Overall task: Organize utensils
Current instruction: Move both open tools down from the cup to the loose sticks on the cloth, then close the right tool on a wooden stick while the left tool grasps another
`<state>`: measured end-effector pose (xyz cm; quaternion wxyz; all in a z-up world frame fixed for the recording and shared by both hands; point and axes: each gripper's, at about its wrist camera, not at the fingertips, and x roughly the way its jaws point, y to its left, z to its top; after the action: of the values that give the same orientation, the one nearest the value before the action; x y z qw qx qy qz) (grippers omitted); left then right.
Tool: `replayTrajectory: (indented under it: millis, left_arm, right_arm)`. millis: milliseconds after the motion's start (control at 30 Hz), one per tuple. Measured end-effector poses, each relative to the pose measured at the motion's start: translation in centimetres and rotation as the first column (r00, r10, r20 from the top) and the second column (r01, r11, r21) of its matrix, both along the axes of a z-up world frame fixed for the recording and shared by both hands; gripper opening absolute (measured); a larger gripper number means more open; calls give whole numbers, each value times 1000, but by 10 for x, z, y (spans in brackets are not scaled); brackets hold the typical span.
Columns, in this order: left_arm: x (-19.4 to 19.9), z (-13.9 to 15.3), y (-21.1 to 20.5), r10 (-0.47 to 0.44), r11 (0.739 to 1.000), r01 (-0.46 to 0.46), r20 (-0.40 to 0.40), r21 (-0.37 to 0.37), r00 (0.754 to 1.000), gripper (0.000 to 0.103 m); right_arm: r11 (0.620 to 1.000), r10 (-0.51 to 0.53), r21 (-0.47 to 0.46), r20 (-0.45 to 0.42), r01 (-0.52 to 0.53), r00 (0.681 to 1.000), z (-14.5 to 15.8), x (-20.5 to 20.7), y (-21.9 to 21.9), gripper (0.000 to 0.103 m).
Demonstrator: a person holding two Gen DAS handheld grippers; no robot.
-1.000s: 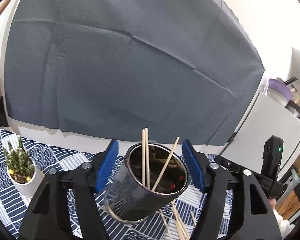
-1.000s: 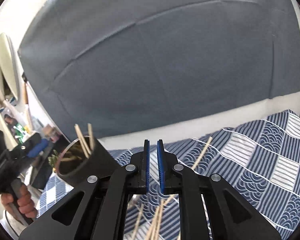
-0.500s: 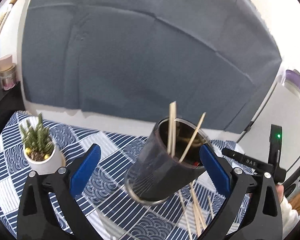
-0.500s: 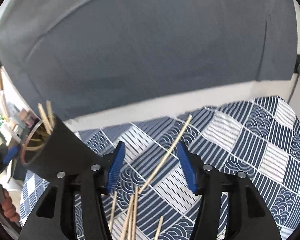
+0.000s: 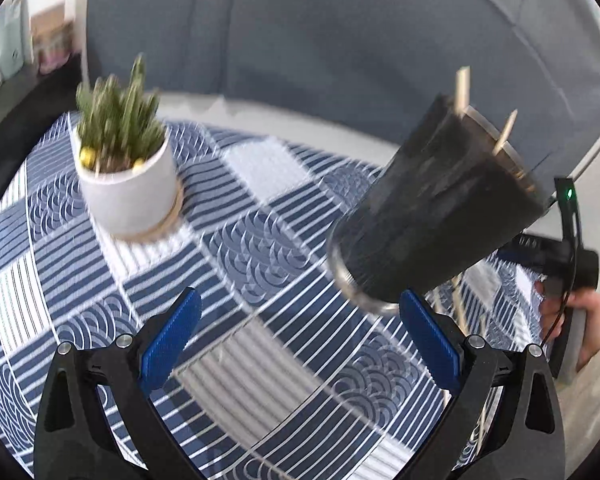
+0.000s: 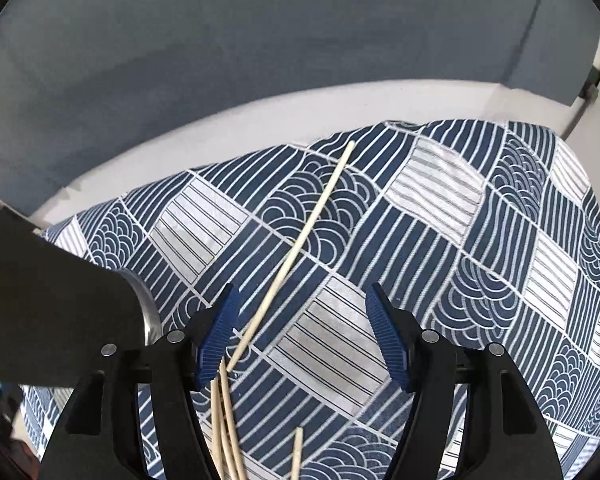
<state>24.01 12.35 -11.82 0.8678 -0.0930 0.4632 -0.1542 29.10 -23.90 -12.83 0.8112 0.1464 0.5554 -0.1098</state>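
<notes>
chopsticks [image 6: 305,240] lie scattered on the blue and white patterned tablecloth [image 6: 480,264]: one long pale stick runs diagonally across the cloth from the far side down toward the right gripper [image 6: 304,336], and its near end reaches in between the jaws close to the left blue pad, without being pressed. a small bundle of further sticks [image 6: 224,428] lies below it, between the gripper's black arms, with one short stick end [image 6: 298,456] just beside them. the right gripper's jaws are opening, about halfway apart, and hold nothing. in the left wrist view the left gripper [image 5: 300,340] stands at its widest, with bare cloth between its blue pads. a dark cylindrical holder [image 5: 440,208] with a metal rim shows just beyond the right pad, tilted, with two chopstick tips [image 5: 462,88] poking out of its far opening; whether the pad touches it cannot be told. the same holder [image 6: 52,304] fills the left edge of the right wrist view. a small green plant in a white pot [image 5: 128,184] sits on the cloth to the left, well apart from the holder and blurred. at the right edge a person's hand [image 5: 580,320] grips the handle of the other gripper. a grey backdrop [image 6: 260,40] hangs behind the table.
</notes>
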Motion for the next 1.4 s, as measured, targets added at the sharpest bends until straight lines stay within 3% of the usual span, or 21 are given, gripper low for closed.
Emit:
replayTrajectory:
  millis: [100,200,333,433,467,533,700,1067,1167,1200,1233,1333,1367,1400]
  left_arm:
    - [2,-18,-2,-13,998,17,-72,61,997,97]
    - [3,-30,-6,-54,996,63,-130,67,990,97]
    - [4,-39,-6,-33,993,49,-152,103,988,97]
    - [5,-42,-7,-34,993,52,-162,108,986,97]
    - [5,-43,-8,-39,991,58,-160,119,986,97]
    - [6,-46,-17,-62,976,93,-160,195,985,97]
    - [1,-53,-41,-100,923,152,-161,354,982,98]
    - [-9,-54,-41,-83,932,112,-98,344,992,99]
    - [-6,-57,-43,-79,930,119,-127,349,989,99]
    - [-4,-58,-42,-78,929,122,-139,350,987,99]
    - [-2,-57,-43,-74,927,128,-161,353,984,99]
    - [7,-55,-46,-46,930,105,-172,353,984,96]
    - [7,-54,-45,-34,931,92,-167,353,985,89]
    - [7,-50,-45,-29,933,84,-159,349,987,74]
  right_arm:
    - [1000,-10,-3,-59,10,998,-12,12,2,64]
    - [1000,-19,2,-100,19,995,-20,19,3,64]
    - [999,-48,16,-154,51,987,-32,25,0,64]
    - [998,-49,18,-164,53,985,-37,27,2,72]
    - [999,-49,5,-176,51,983,-39,28,4,79]
    - [998,-61,-32,-234,55,970,-48,33,8,93]
    - [997,-76,-38,-231,69,970,-55,36,12,96]
    - [998,-61,-33,-242,54,968,-57,38,12,96]
    - [997,-73,-28,-273,68,959,-57,44,8,94]
    - [996,-83,-28,-277,79,957,-56,45,7,92]
    - [996,-86,-29,-275,81,958,-55,48,5,82]
    - [997,-75,-31,-259,70,963,-43,53,3,33]
    - [997,-76,-29,-259,71,963,-41,53,2,14]
    - [997,-80,-29,-257,76,963,-40,54,-1,7]
